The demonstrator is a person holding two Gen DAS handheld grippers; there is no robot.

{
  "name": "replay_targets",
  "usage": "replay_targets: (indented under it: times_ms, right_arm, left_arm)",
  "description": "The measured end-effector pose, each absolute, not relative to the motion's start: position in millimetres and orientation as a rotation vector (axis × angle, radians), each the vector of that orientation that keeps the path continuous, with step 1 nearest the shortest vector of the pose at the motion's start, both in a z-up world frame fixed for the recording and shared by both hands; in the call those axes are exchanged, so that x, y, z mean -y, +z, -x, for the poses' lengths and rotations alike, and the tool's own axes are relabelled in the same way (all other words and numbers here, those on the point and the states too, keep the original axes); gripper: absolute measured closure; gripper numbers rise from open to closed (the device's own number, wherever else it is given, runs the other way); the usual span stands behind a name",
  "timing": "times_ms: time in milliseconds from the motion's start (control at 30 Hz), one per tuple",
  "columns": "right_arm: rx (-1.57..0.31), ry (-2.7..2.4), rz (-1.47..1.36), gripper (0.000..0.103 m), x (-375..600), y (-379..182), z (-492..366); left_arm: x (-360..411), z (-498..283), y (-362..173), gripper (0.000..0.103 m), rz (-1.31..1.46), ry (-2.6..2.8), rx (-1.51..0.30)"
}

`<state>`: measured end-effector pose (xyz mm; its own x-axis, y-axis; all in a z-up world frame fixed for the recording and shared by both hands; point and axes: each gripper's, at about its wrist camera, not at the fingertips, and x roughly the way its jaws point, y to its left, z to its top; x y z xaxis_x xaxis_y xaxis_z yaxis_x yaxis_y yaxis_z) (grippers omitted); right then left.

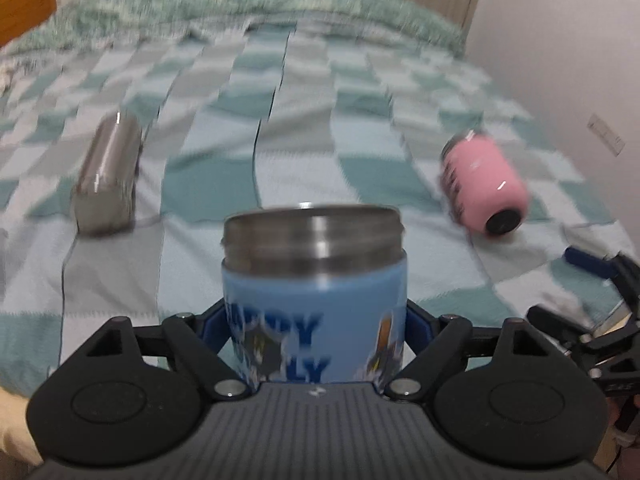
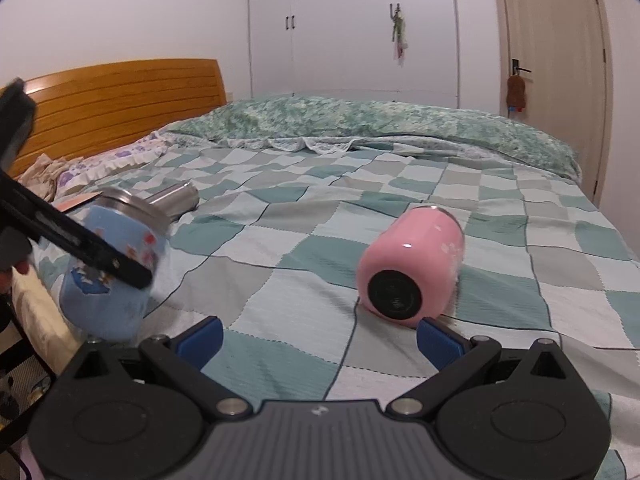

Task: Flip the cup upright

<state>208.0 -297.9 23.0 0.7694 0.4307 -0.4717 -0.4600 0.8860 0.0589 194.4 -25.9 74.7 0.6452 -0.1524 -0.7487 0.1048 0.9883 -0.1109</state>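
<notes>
Nearest in the left wrist view, the left gripper (image 1: 318,344) is clamped on the blue cup (image 1: 316,300), its blue pads pressed against both sides of the body. The cup's steel mouth faces up in this view; in the right wrist view the same cup (image 2: 110,272) appears tilted, mouth leaning up and to the right, held at the near left edge of the bed (image 2: 400,184). Printed lettering on the cup is blurred: "Y" and "LY" are legible, the rest is not.

The right gripper (image 2: 320,340) hangs low over the checked teal, grey and white blanket (image 2: 280,240), its jaws wide apart and holding nothing.

Just beyond its right fingertip lies the pink cup (image 2: 412,264) on its side, black base toward the camera. Farther left lies the steel cup (image 1: 108,176), also on its side. Cups counted: three, two of them lying down.

Behind the blanket runs a green patterned quilt (image 2: 360,120). At far left stands a wooden headboard (image 2: 120,100); at the back, white wardrobe doors (image 2: 352,28) and a room door (image 2: 556,72).
</notes>
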Motion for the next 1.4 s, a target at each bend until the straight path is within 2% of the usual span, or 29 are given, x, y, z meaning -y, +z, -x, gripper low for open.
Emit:
replay_targets:
  times_ms: [267,433,600,833,867,900,1200,1400]
  right_arm:
    - [-0.463,0.415,0.039,0.000,310,22,-212]
    - [-0.447,0.381,0.009,0.000,319,19,-214]
    - [-0.450,0.350,0.001,0.000,327,15,-215]
    - [-0.446,0.330,0.003,0.000,333,12,-215]
    - [-0.444,0.328,0.003,0.000,333,13,-214]
    - [-0.442,0.328,0.002,0.000,333,13,-213]
    - [-0.376,0.365,-0.006,0.000,315,30,-184]
    - [-0.275,0.404,0.013,0.000,282,36,-146]
  left_arm:
    - [71,-195,99,0.018,-0.012,-0.230,-0.567]
    - [109,-209,68,0.018,-0.063,-0.227,-0.456]
    - [126,-229,26,0.018,-0.068,-0.204,-0.484]
    - [121,-223,12,0.016,-0.086,-0.211,-0.449]
    - [120,-221,15,0.012,-0.084,-0.213,-0.440]
    - [118,-217,19,0.000,-0.077,-0.205,-0.427]
    - [63,-134,82,0.000,0.027,-0.155,-0.252]
    - [17,-86,80,0.000,0.000,-0.030,-0.243]
